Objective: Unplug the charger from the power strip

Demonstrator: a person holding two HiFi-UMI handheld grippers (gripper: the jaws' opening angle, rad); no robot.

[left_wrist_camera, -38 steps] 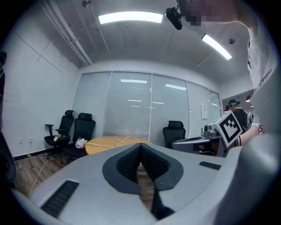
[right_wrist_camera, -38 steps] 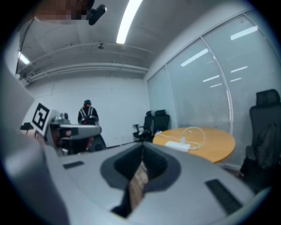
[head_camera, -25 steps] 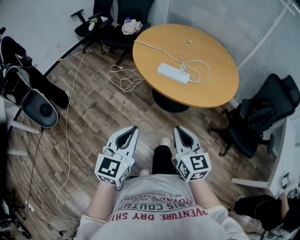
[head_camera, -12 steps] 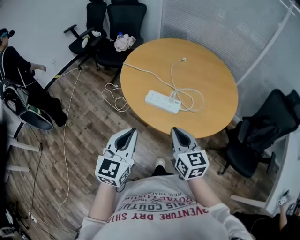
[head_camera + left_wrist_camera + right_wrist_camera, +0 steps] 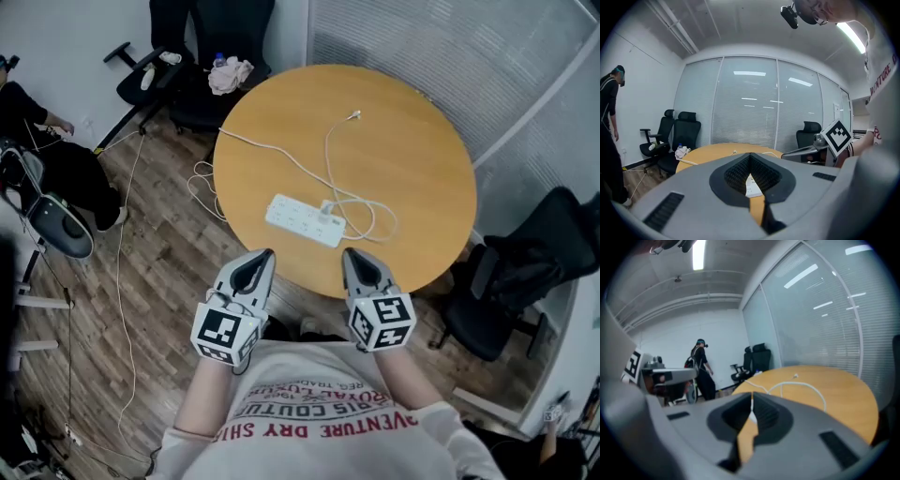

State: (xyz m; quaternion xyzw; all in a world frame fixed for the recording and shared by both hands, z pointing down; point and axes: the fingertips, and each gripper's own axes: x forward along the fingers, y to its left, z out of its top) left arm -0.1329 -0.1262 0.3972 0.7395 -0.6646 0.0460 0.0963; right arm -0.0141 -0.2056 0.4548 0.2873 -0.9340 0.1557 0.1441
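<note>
Hovering just short of the round table's near edge with left gripper and right gripper side by side, tips toward the table. Showed both sets of jaws pinched together, nothing between them. Spotted white power strip flat on the table's near half, apart from both grippers. Saw charger plugged in at the strip's right end, with its white cable looped toward the table's middle. Noted another white cord leading off the table's left edge. Logged black chairs past the table's far-left side, one with cloth on it.
</note>
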